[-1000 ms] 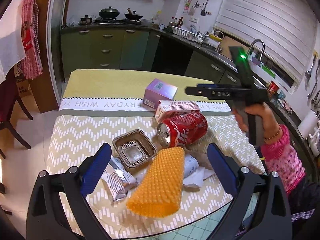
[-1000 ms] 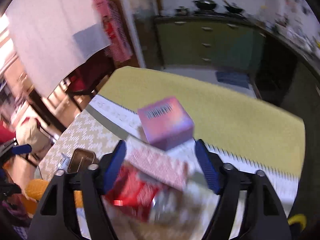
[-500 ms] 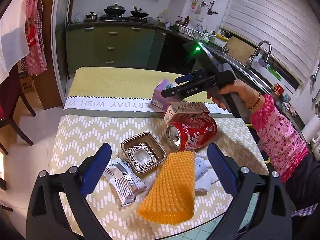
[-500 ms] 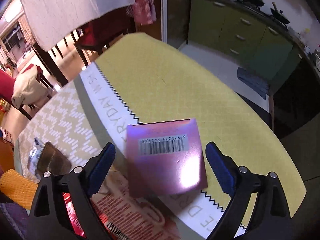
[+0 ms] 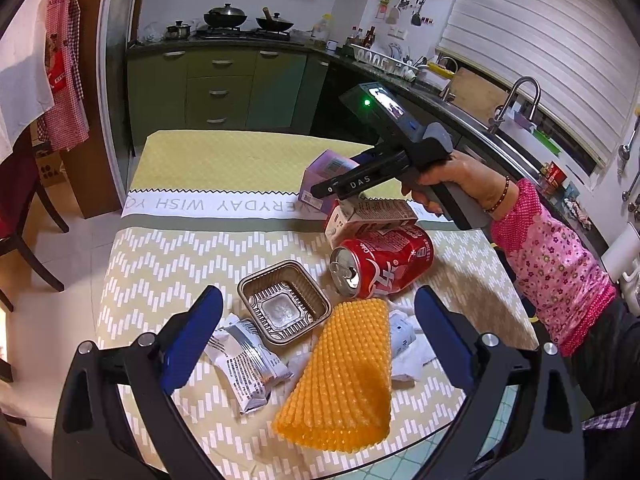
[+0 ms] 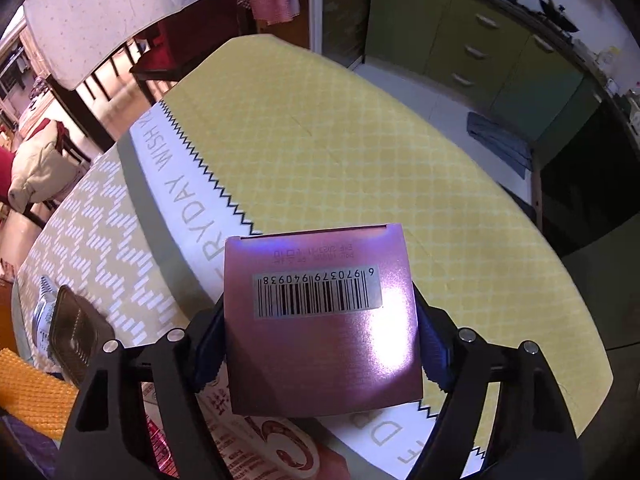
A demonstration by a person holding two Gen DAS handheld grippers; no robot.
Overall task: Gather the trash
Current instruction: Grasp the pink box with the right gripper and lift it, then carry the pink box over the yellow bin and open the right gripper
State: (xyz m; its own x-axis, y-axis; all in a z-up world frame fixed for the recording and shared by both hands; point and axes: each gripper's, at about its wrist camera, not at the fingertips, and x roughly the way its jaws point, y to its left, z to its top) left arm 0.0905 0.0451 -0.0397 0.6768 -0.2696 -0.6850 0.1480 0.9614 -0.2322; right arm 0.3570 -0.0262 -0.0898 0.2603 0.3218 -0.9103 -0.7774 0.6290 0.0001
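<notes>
My right gripper (image 6: 320,340) straddles a purple box (image 6: 320,320) with a barcode on top; its blue pads touch both sides of the box, which rests on the table. The box (image 5: 326,168) and the right gripper (image 5: 344,186) also show in the left wrist view. My left gripper (image 5: 316,340) is open and empty, above an orange mesh sleeve (image 5: 344,372). Around it lie a red soda can (image 5: 384,264), a foil tray (image 5: 284,308), a silver wrapper (image 5: 246,364), a crumpled white tissue (image 5: 404,340) and a pink carton (image 5: 368,216).
The table (image 5: 220,160) has a yellow and white patterned cloth. Green kitchen cabinets (image 5: 216,88) stand behind it, a sink counter (image 5: 480,120) at the right. Dark chairs (image 5: 24,208) stand at the left. The table's front edge is just below the orange sleeve.
My right gripper has come down over the purple box and its jaws have closed in onto the box's sides. The left gripper has stayed open, drawing back slightly.
</notes>
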